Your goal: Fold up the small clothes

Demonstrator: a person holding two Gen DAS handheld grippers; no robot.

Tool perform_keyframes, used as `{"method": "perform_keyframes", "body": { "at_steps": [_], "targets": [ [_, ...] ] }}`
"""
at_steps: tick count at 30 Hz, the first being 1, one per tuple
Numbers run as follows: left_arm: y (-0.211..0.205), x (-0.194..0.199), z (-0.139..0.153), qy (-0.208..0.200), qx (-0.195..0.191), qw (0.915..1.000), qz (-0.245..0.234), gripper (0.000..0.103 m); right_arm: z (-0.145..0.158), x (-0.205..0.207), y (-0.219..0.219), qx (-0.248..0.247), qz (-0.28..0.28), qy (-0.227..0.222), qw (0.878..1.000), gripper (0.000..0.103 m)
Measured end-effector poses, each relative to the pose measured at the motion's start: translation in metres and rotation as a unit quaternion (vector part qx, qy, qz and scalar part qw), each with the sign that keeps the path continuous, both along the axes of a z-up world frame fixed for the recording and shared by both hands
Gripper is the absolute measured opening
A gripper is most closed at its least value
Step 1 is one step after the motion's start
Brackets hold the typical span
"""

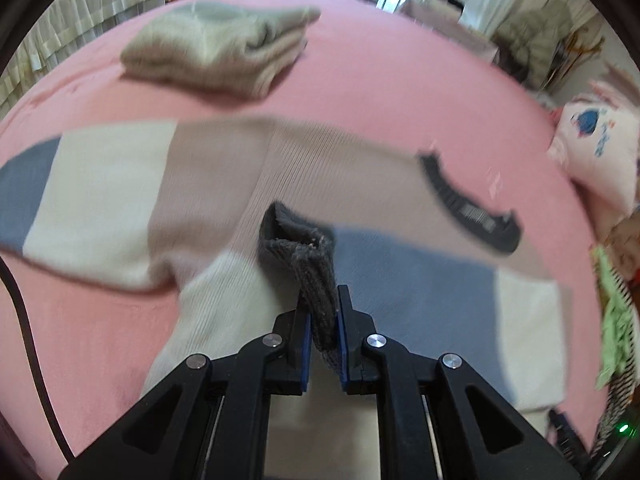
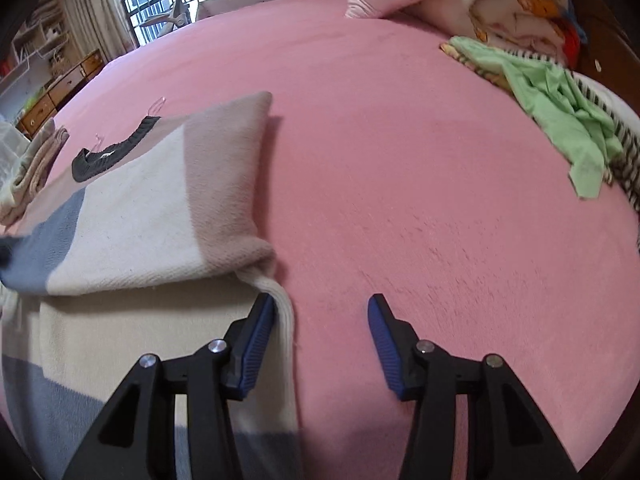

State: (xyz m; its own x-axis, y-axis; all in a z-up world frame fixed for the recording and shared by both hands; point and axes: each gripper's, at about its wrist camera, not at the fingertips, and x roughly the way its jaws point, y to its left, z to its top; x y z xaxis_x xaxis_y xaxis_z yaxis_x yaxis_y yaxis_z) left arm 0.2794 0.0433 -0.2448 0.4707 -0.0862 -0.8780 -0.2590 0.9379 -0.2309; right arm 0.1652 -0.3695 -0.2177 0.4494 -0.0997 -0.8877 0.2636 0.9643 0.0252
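The job in hand is folding a colour-blocked sweater (image 1: pixel 248 184) that lies spread on the pink bed (image 2: pixel 400 160). It is knitted in beige, cream and blue-grey bands, with a dark collar (image 1: pixel 468 204) toward the right of the left wrist view. Judging by how it lies, this is the sleeve step: 1 sleeve already lies folded across the body on the right side, and the other is being brought inward by its dark grey cuff (image 1: pixel 308 264).

The left gripper (image 1: pixel 324 320) has its fingers (image 1: pixel 305 332) closed on that cuff, the ribbed knit pinched between the blue pads and standing up beyond the tips, above the sweater's middle. The left sleeve trails out to the left across the bed.

The right gripper (image 2: pixel 322 328) has its fingers about half open and grips nothing. Its left finger (image 2: pixel 256 344) rests against the sweater's cream side edge, near the fold; the right finger sits over bare pink sheet, apart from the cloth.

The next move likely calls for laying the cuff flat across the chest and letting go without dragging the body out of line, while the right gripper takes the near side edge or hem for the following fold.

Far on the bed a grey-green folded garment (image 1: pixel 216 48) already sits finished, and a loose green cloth (image 2: pixel 560 108) lies far right.
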Motion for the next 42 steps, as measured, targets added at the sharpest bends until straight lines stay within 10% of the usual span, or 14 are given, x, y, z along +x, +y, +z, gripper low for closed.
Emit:
{"method": "perform_keyframes", "body": {
  "at_steps": [20, 30, 42],
  "targets": [
    [0.025, -0.043, 0.001, 0.014, -0.044, 0.9988, -0.014, 0.019, 0.0, 0.04, 0.043, -0.121, 0.073, 0.005, 0.99, 0.049],
    [0.059, -0.049, -0.001, 0.014, -0.057, 0.9982, 0.013, 0.019, -0.007, 0.037, 0.012, -0.067, 0.007, 0.004, 0.998, 0.049],
    [0.04, -0.047, 0.005, 0.021, -0.004, 0.9997, -0.009, 0.024, 0.017, 0.02, 0.036, -0.113, 0.04, 0.016, 0.993, 0.049]
  ]
}}
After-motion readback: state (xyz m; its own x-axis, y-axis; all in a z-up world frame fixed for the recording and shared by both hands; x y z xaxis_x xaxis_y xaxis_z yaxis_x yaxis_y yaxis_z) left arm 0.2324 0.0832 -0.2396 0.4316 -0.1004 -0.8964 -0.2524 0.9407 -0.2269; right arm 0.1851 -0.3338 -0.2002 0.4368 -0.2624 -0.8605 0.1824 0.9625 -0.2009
